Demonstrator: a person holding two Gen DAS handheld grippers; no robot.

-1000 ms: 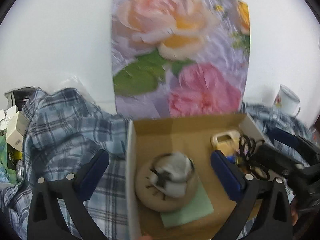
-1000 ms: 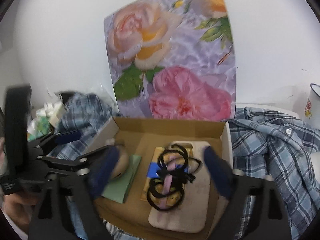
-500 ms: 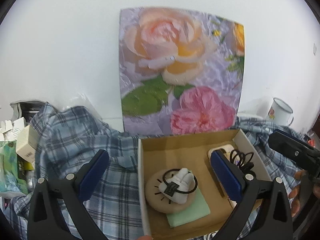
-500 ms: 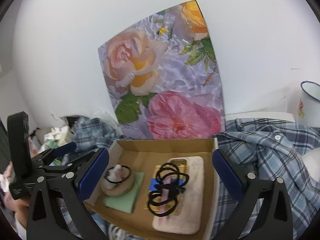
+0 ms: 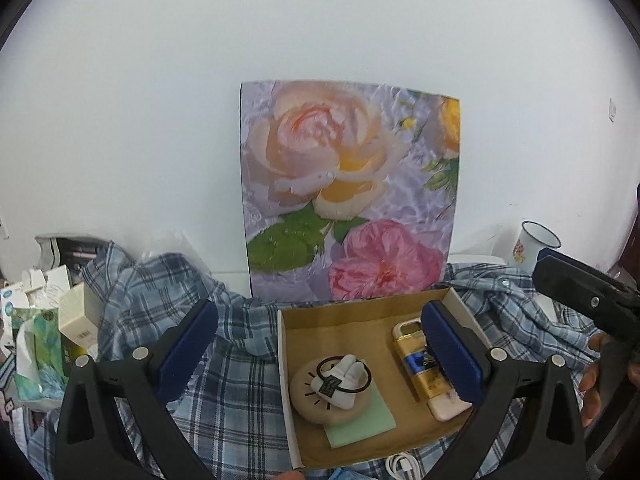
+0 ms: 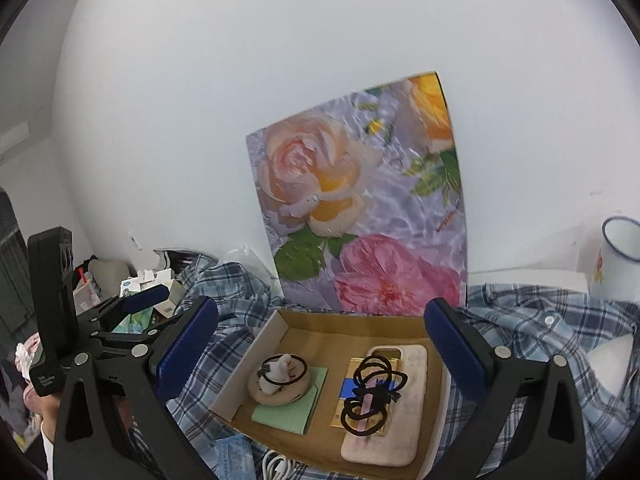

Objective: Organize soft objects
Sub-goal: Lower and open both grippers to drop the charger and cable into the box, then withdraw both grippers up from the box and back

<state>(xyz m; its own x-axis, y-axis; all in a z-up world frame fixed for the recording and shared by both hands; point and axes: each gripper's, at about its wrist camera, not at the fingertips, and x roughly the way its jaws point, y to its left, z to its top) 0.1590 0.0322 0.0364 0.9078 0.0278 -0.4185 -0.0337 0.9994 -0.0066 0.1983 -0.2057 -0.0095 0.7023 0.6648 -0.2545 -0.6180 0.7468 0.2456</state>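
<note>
From the left wrist view, the left tongs (image 5: pixel 320 344) are spread wide and hold nothing, their blue pads (image 5: pixel 188 344) hanging above a rumpled blue plaid shirt (image 5: pixel 224 400). On the shirt sits a shallow cardboard box (image 5: pixel 344 316). Inside it, toward the left, a round beige cushion (image 5: pixel 316 400) rests on a pale green pad (image 5: pixel 368 420); a small white soft toy (image 5: pixel 342 380) lies on the cushion with a black hair tie (image 5: pixel 362 384) looped around it. Toward the right of the box lies a phone in a pale case (image 5: pixel 420 364), partly hidden by the right pad. A floral board (image 5: pixel 352 196) leans on the white wall behind. A white cable (image 5: pixel 402 465) lies just in front of the box, and an enamel mug (image 5: pixel 534 246) stands far right.

From the right wrist view, the right tongs (image 6: pixel 320 344) are likewise wide apart and empty, above the same box (image 6: pixel 256 354). The cushion (image 6: pixel 276 394), toy (image 6: pixel 278 372) and green pad (image 6: pixel 300 412) sit left; on the phone (image 6: pixel 404 420) lies a tangle of black hair ties (image 6: pixel 372 388) over what may be a pink strip, too small to name. The left tongs (image 6: pixel 144 314) show at the left edge, open. Small cartons (image 6: pixel 140 282) clutter the far left.
</note>
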